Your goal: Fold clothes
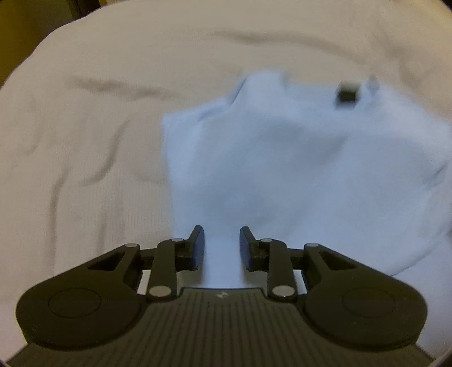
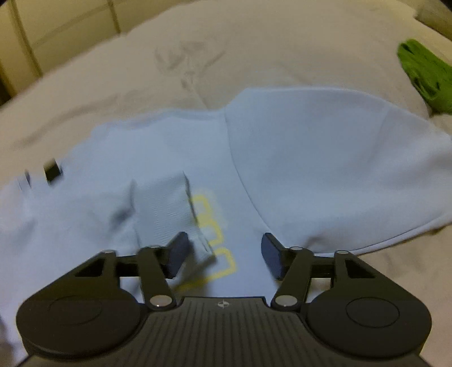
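Observation:
A pale blue sweatshirt [image 1: 282, 169] lies spread on a white bed. A dark label [image 1: 347, 91] shows at its far side. My left gripper [image 1: 221, 245] hovers over the near part of it, jaws open, nothing between them. In the right wrist view the same sweatshirt [image 2: 325, 158] shows a yellow print [image 2: 217, 234], a ribbed cuff [image 2: 169, 209] lying across it and the dark label [image 2: 52, 170] at the left. My right gripper [image 2: 224, 254] is wide open just above the print, with the cuff next to its left finger [image 2: 178, 254].
The white bed cover [image 1: 84, 141] is wrinkled to the left of the sweatshirt. A green garment [image 2: 426, 73] lies at the far right of the bed. A pale wall or cupboard [image 2: 56, 25] stands beyond the bed's far left.

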`<move>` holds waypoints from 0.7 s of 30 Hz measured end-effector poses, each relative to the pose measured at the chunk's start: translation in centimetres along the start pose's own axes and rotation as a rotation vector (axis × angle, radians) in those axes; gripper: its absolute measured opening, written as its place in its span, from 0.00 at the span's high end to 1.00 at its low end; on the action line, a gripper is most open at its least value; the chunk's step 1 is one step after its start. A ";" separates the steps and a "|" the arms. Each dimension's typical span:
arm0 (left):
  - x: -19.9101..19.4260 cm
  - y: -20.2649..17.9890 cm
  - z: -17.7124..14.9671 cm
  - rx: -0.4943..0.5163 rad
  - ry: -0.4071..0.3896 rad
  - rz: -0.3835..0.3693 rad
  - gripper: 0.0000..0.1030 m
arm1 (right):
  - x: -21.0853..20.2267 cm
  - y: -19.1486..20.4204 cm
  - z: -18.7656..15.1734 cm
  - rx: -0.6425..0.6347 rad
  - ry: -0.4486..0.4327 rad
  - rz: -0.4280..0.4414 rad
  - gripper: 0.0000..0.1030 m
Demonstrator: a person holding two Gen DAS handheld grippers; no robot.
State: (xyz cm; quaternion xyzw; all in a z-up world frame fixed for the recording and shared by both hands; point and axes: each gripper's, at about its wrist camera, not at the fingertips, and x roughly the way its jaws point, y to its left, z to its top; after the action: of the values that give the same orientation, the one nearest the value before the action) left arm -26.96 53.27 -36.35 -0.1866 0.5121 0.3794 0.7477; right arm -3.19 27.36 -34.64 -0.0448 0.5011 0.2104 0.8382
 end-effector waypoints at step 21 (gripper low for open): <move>-9.1 -13.9 -6.0 -0.116 0.114 -0.248 0.79 | -4.6 -35.7 -0.1 0.875 -0.105 0.111 0.38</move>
State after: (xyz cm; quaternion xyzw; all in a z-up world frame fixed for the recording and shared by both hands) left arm -21.86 36.90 -32.08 -0.3124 0.5039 0.3019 0.7465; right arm 9.05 -6.45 -35.57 0.3518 0.5012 0.0251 0.7901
